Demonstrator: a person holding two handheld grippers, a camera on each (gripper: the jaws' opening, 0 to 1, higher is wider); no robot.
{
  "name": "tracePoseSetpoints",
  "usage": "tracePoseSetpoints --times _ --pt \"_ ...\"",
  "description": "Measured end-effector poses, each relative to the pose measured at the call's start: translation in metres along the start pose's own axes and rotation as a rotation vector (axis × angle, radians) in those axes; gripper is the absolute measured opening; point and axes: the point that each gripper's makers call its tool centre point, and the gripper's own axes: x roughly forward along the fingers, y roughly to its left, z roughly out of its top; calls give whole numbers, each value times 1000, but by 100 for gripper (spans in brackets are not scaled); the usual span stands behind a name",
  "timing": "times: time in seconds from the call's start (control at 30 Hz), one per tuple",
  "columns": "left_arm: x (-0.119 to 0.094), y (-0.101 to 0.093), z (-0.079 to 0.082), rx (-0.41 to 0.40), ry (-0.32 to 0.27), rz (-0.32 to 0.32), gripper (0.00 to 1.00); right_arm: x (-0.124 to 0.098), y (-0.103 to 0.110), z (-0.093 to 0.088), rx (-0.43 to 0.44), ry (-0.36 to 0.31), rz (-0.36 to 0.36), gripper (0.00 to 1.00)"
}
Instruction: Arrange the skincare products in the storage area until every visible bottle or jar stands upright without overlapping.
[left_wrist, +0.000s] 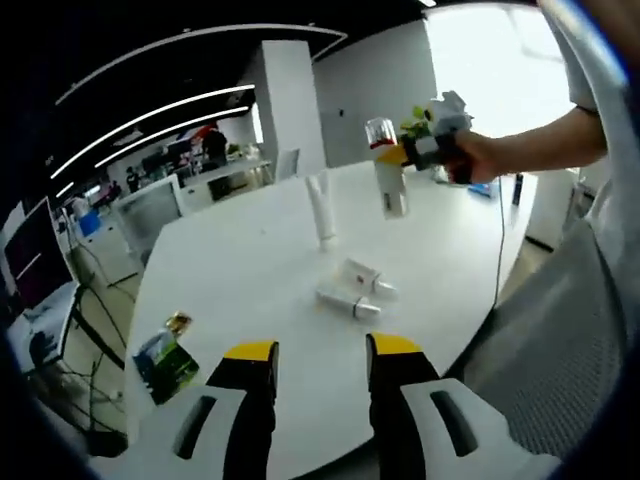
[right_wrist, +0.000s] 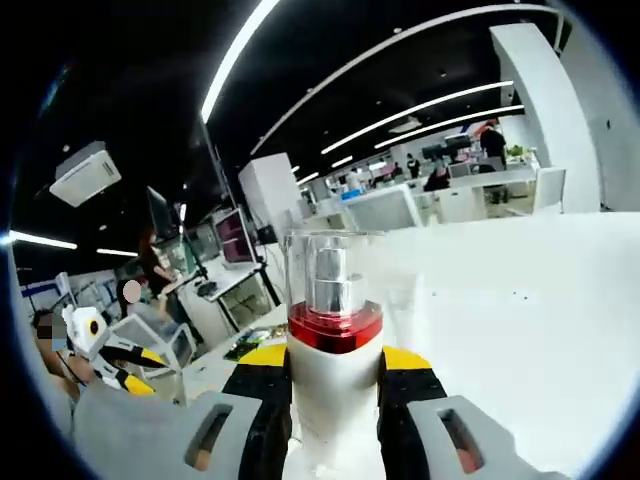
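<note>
My right gripper (right_wrist: 334, 372) is shut on a white spray bottle (right_wrist: 334, 330) with a red collar and a clear cap. In the left gripper view that bottle (left_wrist: 386, 168) hangs upright in the air above the far side of the white table (left_wrist: 240, 270), held by the right gripper (left_wrist: 412, 152). A white tube (left_wrist: 321, 208) stands upright near the table's middle. Two small white products (left_wrist: 356, 290) lie flat side by side in front of it. My left gripper (left_wrist: 322, 352) is open over the table's near edge, holding nothing.
A small green packet (left_wrist: 165, 355) lies at the table's near left. A person's sleeve and torso (left_wrist: 560, 300) fill the right side. A dark bottle (left_wrist: 517, 187) stands at the far right edge. Desks, monitors and people lie beyond the table.
</note>
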Motion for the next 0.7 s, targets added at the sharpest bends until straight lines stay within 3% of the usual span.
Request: tracePoseSetpoints --times 0.13,0.47,0.7 --pt "0 1 -3 0 16 6 30 7 -18 -4 46 -4 -10 26" --pt "1 6 -8 24 42 32 33 17 -53 -16 23 25 -76 26" --pt "3 7 -11 11 56 34 32 31 -75 -31 -89 87 -107 26"
